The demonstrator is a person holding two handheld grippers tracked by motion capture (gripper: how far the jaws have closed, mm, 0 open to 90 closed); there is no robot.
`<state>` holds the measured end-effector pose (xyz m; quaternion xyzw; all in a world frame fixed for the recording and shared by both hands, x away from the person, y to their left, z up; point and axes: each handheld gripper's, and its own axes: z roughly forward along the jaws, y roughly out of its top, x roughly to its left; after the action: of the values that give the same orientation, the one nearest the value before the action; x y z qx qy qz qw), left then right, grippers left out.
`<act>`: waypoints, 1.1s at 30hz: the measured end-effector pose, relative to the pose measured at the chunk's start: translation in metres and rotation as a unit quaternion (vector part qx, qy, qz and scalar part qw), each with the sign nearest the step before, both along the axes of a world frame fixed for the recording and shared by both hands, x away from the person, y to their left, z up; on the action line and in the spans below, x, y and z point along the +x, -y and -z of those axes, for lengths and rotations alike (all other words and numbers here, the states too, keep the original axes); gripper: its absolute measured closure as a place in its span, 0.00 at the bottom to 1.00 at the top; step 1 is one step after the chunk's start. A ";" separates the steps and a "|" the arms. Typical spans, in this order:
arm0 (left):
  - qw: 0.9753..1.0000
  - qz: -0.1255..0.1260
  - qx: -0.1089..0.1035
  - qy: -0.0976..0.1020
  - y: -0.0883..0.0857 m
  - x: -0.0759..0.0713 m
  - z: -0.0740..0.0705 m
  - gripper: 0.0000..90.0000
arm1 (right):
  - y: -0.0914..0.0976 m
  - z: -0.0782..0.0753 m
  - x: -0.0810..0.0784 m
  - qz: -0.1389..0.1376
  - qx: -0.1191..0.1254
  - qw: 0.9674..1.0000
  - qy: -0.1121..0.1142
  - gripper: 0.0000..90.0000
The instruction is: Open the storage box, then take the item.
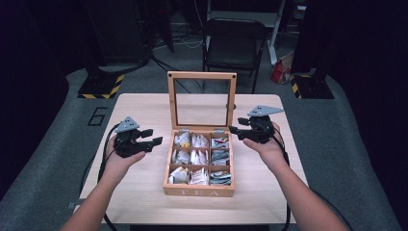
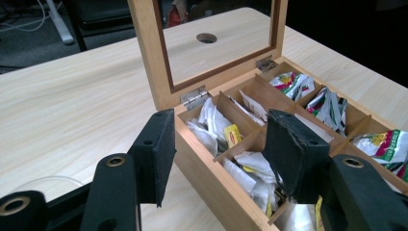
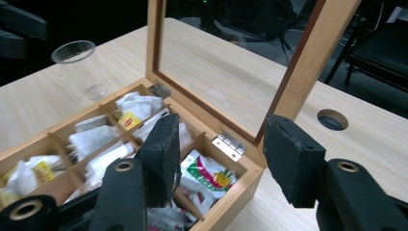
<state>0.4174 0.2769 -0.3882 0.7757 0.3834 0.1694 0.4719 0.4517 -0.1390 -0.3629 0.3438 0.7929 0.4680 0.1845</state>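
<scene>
A wooden tea box (image 1: 198, 190) stands mid-table with its glass-paned lid (image 1: 171, 101) upright. Its compartments hold several tea bags (image 1: 197, 159): white ones (image 2: 211, 120) on the left, green and red packets (image 3: 211, 175) on the right. My left gripper (image 1: 153, 137) hovers just left of the box, pointing at its left wall, open with nothing between its pads (image 2: 219, 144). My right gripper (image 1: 234, 131) is by the box's back right corner, near the lid hinge (image 3: 230, 144). It is open too (image 3: 219, 144), with the corner and the lid's frame beyond its jaws.
A clear plastic cup (image 3: 79, 62) stands on the light wooden table (image 1: 144, 192) left of the box. A round cable hole (image 1: 231, 106) lies behind the lid. A black chair (image 1: 234, 43) stands beyond the table's far edge.
</scene>
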 end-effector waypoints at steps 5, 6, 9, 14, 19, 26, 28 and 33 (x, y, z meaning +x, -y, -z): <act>1.000 -0.005 0.005 0.000 -0.003 -0.003 0.003 0.48 | 0.007 0.000 -0.019 0.005 0.005 1.000 0.012 0.45; 1.000 -0.005 0.006 -0.001 -0.003 -0.004 0.003 0.47 | 0.009 0.001 -0.022 0.005 0.004 1.000 0.015 0.43; 1.000 -0.007 0.001 0.000 -0.004 -0.007 0.003 0.46 | 0.011 0.003 -0.032 0.002 0.002 1.000 0.014 0.38; 1.000 -0.006 0.002 0.004 -0.005 -0.013 0.004 0.46 | 0.014 0.012 -0.045 -0.001 -0.014 1.000 0.017 0.36; 1.000 -0.002 0.000 0.004 -0.004 -0.017 0.009 0.46 | 0.014 0.023 -0.055 -0.009 -0.022 1.000 0.015 0.37; 1.000 0.009 -0.008 -0.007 -0.003 -0.022 0.018 0.47 | 0.017 0.037 -0.067 0.000 -0.017 1.000 0.011 0.40; 1.000 0.012 -0.010 -0.007 -0.003 -0.025 0.021 0.47 | 0.020 0.041 -0.068 0.006 -0.010 1.000 0.008 0.40; 1.000 0.018 -0.011 -0.001 -0.003 -0.034 0.024 0.47 | 0.025 0.050 -0.070 0.012 -0.003 1.000 0.003 0.41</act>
<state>0.3837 0.2795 -0.4126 0.7773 0.3718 0.1565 0.4828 0.3815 -0.1640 -0.4128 0.3517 0.7894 0.4644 0.1933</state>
